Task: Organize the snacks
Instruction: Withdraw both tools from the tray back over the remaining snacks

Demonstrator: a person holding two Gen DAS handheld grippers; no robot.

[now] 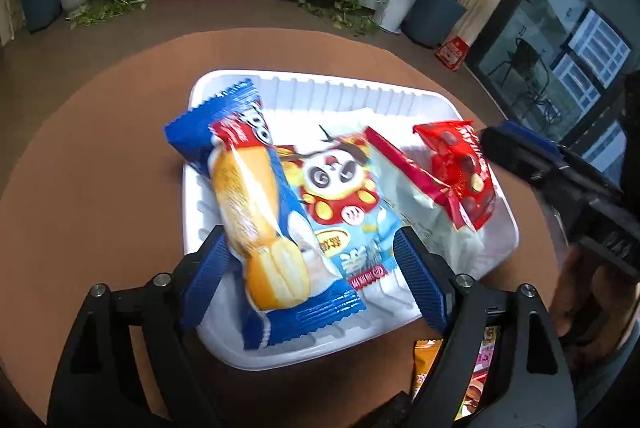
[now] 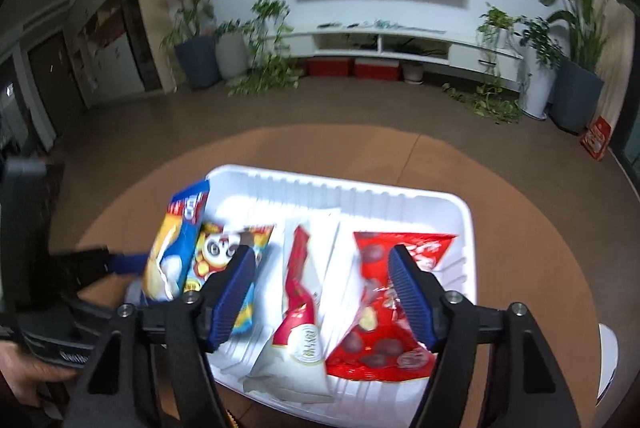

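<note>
A white ribbed tray (image 1: 360,90) (image 2: 400,194) sits on a round brown table. In it lie a blue cake packet (image 1: 256,212) (image 2: 176,252), a panda snack bag (image 1: 344,196) (image 2: 216,252), a white-and-red packet (image 1: 404,172) (image 2: 300,292) and a red chocolate bag (image 1: 460,168) (image 2: 384,308). My left gripper (image 1: 316,268) is open, its fingers either side of the cake packet's near end, which rests on the tray. My right gripper (image 2: 324,292) is open and empty above the white-and-red packet and the red bag.
More snack packets (image 1: 472,368) lie on the table by the tray's near right corner. A white object (image 2: 608,364) sits at the table's right edge. The right gripper body (image 1: 560,184) hovers by the tray's right side. Plants and a TV cabinet stand beyond.
</note>
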